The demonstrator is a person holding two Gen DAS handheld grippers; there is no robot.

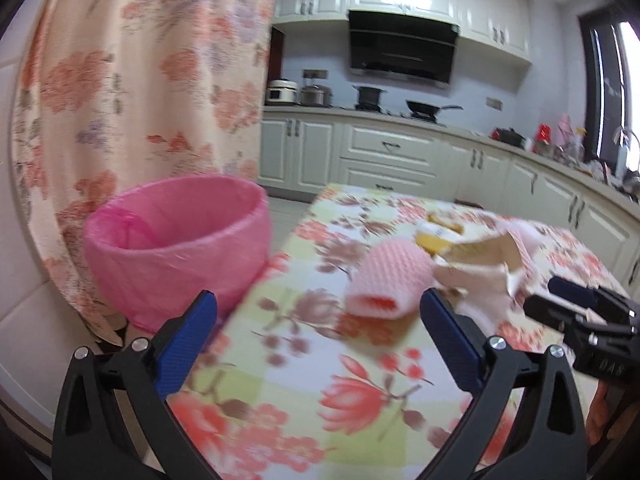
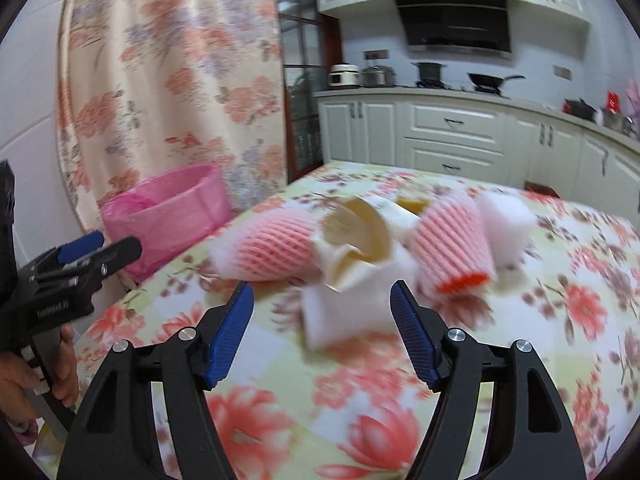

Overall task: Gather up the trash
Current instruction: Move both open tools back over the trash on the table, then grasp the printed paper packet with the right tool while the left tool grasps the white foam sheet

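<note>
right gripper [image 2: 322, 312] spread, empty, crumpled white paper scrap [image 2: 340, 312] just ahead between its fingers | left gripper [image 1: 318, 320] spread, empty | progress: none collected as far as shown; pink-lined round bin [image 2: 168, 208] far left of the right gripper | trash: pink foam-net fruit sleeves [image 2: 272, 250], cream torn packaging [image 2: 360, 232], heaped touching on floral-clothed desk [image 2: 560, 320]

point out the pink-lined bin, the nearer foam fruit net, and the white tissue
pink-lined bin [image 1: 180, 256]: left wrist view, outer front wall of the liner.
foam fruit net [image 1: 390, 280]: left wrist view, top of the ribbed pink sleeve.
white tissue [image 2: 340, 312]: right wrist view, flat front part, between the open fingers.
</note>
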